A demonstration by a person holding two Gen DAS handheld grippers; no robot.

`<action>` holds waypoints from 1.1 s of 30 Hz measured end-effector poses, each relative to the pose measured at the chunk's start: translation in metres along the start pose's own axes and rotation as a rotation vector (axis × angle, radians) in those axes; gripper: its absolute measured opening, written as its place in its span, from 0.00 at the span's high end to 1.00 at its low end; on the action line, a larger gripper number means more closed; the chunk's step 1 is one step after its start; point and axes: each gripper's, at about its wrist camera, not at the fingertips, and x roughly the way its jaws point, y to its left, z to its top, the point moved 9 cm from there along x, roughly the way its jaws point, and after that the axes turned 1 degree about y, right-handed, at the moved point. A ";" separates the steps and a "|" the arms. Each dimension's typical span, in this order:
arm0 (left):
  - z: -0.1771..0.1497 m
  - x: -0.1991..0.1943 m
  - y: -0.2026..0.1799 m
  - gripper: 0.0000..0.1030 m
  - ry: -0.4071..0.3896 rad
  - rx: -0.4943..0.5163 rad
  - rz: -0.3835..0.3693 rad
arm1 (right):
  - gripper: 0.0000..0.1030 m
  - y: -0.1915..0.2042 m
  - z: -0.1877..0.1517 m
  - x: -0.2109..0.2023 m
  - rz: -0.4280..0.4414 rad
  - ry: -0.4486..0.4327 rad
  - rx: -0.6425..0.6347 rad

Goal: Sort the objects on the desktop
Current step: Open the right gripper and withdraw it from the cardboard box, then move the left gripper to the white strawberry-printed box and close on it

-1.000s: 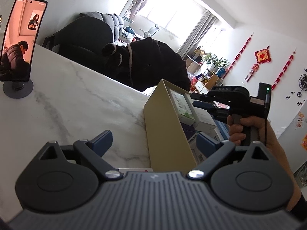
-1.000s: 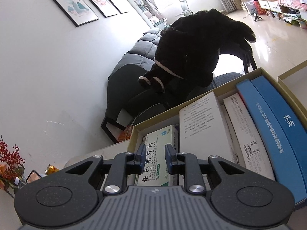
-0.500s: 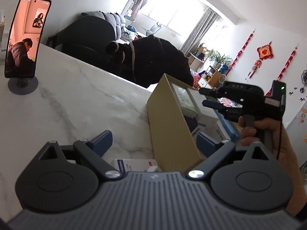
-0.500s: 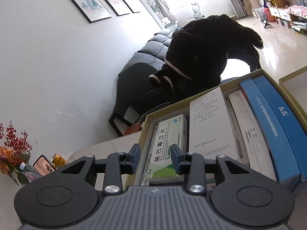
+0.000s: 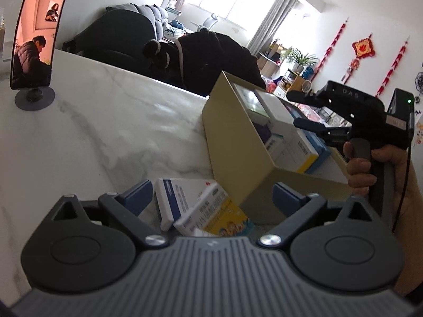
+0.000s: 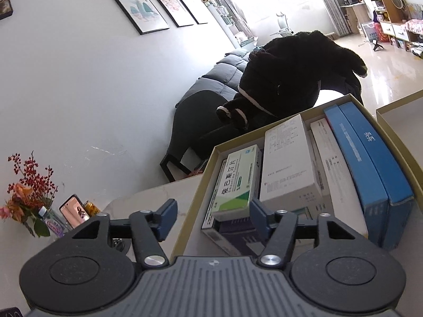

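A tan cardboard box [image 5: 238, 142] stands on the marble table, packed with medicine boxes. In the right wrist view the green-and-white medicine box [image 6: 238, 179] lies in the tan box [image 6: 193, 206] beside a white box [image 6: 288, 161] and two long blue boxes [image 6: 370, 158]. My right gripper [image 6: 212, 215] hovers over the box's near left corner; its jaws are opening and grip nothing. My left gripper [image 5: 212, 196] is opening wide above two loose medicine boxes [image 5: 201, 206] lying on the table against the tan box. The right gripper [image 5: 304, 111] also shows over the box in the left wrist view.
A phone on a round stand [image 5: 35, 52] is at the table's far left. A vase of red berries [image 6: 29, 195], a small bottle and a can sit at the table's far end. A black coat drapes over a chair [image 5: 208, 58] behind the table. A second tan box's edge [image 6: 396, 121] shows at right.
My right gripper let go of the green-and-white box, opened and drew back toward the box's near corner. My left gripper moved back, bringing two loose medicine boxes into view between its fingers.
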 end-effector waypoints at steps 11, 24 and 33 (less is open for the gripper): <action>-0.032 -0.001 -0.020 0.00 0.041 0.088 0.022 | 0.14 0.007 -0.026 -0.027 0.026 -0.007 -0.064; -0.057 0.004 -0.029 0.00 0.065 0.141 0.052 | 0.07 0.009 -0.056 -0.053 0.045 -0.013 -0.102; -0.073 0.012 -0.026 0.00 0.073 0.168 0.102 | 0.06 0.014 -0.073 -0.076 0.018 -0.040 -0.188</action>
